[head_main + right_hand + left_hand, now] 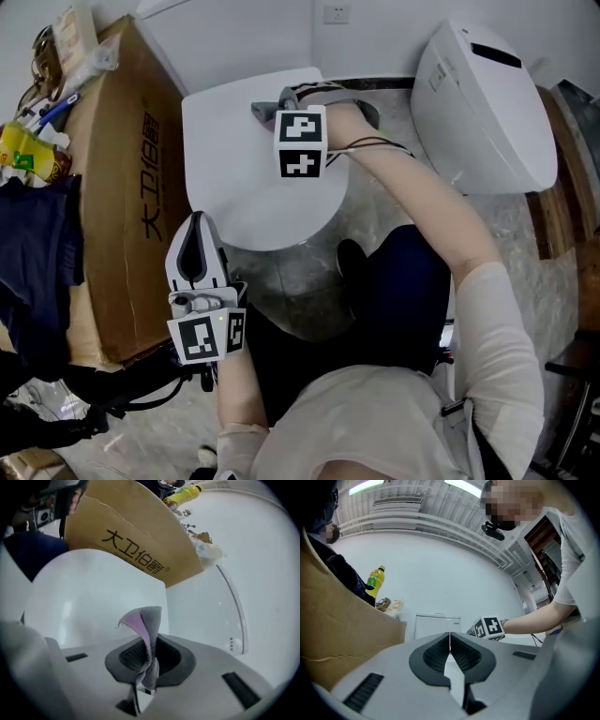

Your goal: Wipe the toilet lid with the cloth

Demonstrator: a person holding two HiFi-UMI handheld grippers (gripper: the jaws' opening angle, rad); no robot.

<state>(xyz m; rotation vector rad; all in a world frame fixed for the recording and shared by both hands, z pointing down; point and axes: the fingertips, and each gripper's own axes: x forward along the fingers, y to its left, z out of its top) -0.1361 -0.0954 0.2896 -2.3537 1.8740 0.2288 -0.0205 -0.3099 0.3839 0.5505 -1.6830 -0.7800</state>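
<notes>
The white toilet lid (234,178) lies flat in the upper middle of the head view and fills the left of the right gripper view (79,602). Over the lid's far part, my right gripper (278,103) is shut on a small grey and lilac cloth (263,112). In the right gripper view the cloth (144,625) sticks up, folded, from between the shut jaws (146,645). My left gripper (195,222) is held at the lid's near edge, pointing toward it. Its jaws (450,637) are shut with nothing between them.
A large cardboard box (122,187) stands close along the lid's left side, with a yellow bottle (23,155) and clutter on top. A second white toilet body (483,103) lies at the right. Dark cloth (37,253) hangs at the far left.
</notes>
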